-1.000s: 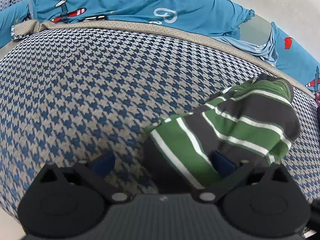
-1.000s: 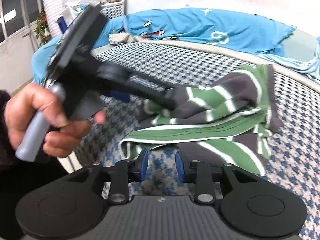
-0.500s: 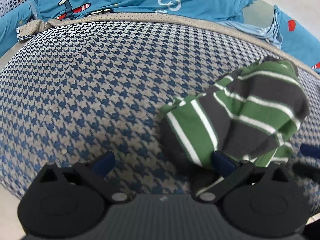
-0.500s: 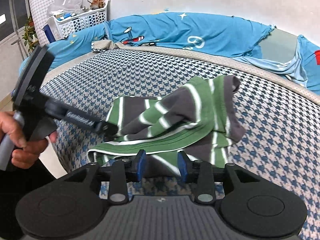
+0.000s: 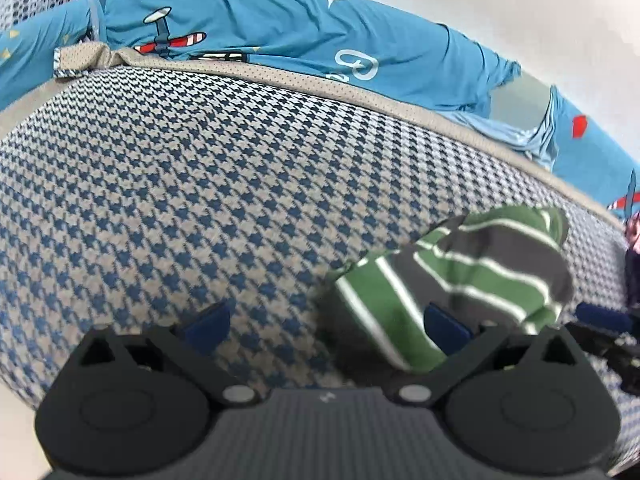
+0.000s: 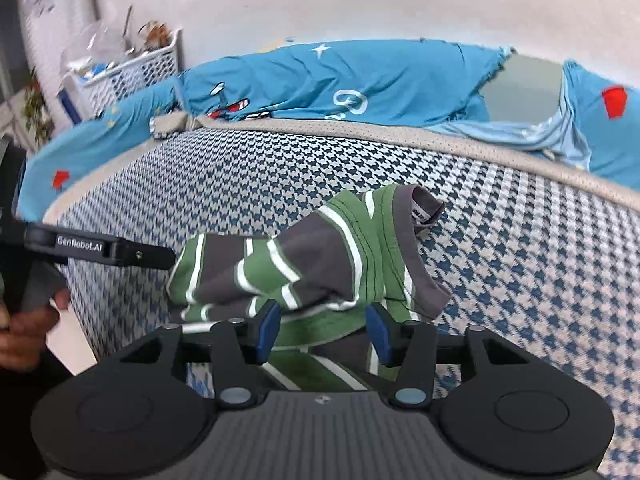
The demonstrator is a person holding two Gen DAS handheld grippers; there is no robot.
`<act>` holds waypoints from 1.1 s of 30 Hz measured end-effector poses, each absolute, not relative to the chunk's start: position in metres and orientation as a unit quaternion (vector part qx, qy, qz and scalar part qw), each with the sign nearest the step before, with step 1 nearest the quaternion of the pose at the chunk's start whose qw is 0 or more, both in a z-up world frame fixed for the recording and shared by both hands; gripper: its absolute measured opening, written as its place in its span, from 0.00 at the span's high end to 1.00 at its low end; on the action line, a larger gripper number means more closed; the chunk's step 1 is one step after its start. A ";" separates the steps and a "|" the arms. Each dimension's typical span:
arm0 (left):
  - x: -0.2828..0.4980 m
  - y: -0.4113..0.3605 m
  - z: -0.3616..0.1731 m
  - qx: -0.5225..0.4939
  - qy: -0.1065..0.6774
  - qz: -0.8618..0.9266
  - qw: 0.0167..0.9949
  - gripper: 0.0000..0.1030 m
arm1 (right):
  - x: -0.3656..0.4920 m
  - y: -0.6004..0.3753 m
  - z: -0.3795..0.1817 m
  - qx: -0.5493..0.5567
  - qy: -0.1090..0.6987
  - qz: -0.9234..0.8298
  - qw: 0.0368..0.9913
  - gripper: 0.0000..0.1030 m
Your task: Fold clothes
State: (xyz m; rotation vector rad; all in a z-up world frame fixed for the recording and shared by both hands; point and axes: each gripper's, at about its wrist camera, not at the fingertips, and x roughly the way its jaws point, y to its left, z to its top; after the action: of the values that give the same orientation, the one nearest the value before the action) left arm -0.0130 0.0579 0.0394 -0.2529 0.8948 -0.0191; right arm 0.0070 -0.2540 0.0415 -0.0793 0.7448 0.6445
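A green, grey and white striped garment (image 6: 320,264) lies bunched on the houndstooth bed cover (image 6: 520,280), its neck label showing at the far end. My right gripper (image 6: 323,330) hovers at its near edge. The jaws are opening, with fabric lying between the blue pads (image 6: 268,328), which do not press on it. My left gripper (image 5: 326,322) stands wide open over the cover. The garment (image 5: 460,280) rests against its right finger, not pinched. In the right wrist view the left gripper (image 6: 160,256) reaches in from the left, its tip at the garment's left edge.
A blue quilt with aeroplane prints (image 6: 340,80) is heaped along the back by the wall. A white basket (image 6: 140,68) stands at the back left. The bed's edge (image 6: 80,300) drops away on the left, where a hand (image 6: 24,320) holds the left gripper.
The right gripper's jaws have spread wider, and the garment now sits centred before them. The left gripper has drawn back left, from reaching over the garment to its left edge.
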 end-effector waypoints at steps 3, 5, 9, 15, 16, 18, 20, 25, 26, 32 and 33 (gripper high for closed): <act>-0.009 0.054 0.036 -0.135 0.430 -0.008 0.893 0.00 | 0.014 -0.251 0.040 -0.032 0.358 0.297 0.885 0.52; -0.008 0.052 0.035 -0.139 0.428 -0.007 0.893 0.00 | 0.018 -0.249 0.038 -0.029 0.358 0.288 0.888 0.48; -0.004 0.051 0.034 -0.146 0.421 -0.011 0.895 0.00 | 0.028 -0.256 0.036 0.000 0.361 0.280 0.890 0.45; 0.002 0.048 0.028 -0.151 0.426 -0.013 0.892 0.00 | 0.040 -0.250 0.030 0.019 0.360 0.291 0.886 0.45; 0.001 0.048 0.028 -0.151 0.425 -0.012 0.892 0.00 | 0.042 -0.248 0.028 0.020 0.364 0.289 0.885 0.45; 0.001 0.048 0.029 -0.151 0.421 -0.010 0.894 0.00 | 0.045 -0.244 0.023 0.026 0.373 0.286 0.882 0.50; 0.001 0.047 0.029 -0.150 0.418 -0.008 0.896 0.00 | 0.042 -0.241 0.023 0.022 0.363 0.291 0.885 0.68; 0.001 0.046 0.035 -0.153 0.402 -0.007 0.903 0.00 | 0.024 -0.233 0.030 0.003 0.321 0.307 0.896 0.88; 0.001 0.047 0.037 -0.154 0.397 -0.006 0.905 0.00 | 0.019 -0.231 0.032 0.001 0.313 0.315 0.896 0.89; -0.002 0.050 0.052 -0.175 0.358 -0.018 0.917 0.00 | -0.007 -0.212 0.034 -0.011 0.296 0.407 0.864 0.89; -0.002 0.049 0.053 -0.177 0.357 -0.024 0.917 0.00 | -0.012 -0.206 0.031 -0.018 0.300 0.421 0.856 0.89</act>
State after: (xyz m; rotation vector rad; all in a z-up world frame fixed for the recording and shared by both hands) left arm -0.0019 0.0488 0.0529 -0.3645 0.7342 -0.0493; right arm -0.0121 -0.2063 0.0313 -0.0382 0.6309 0.8840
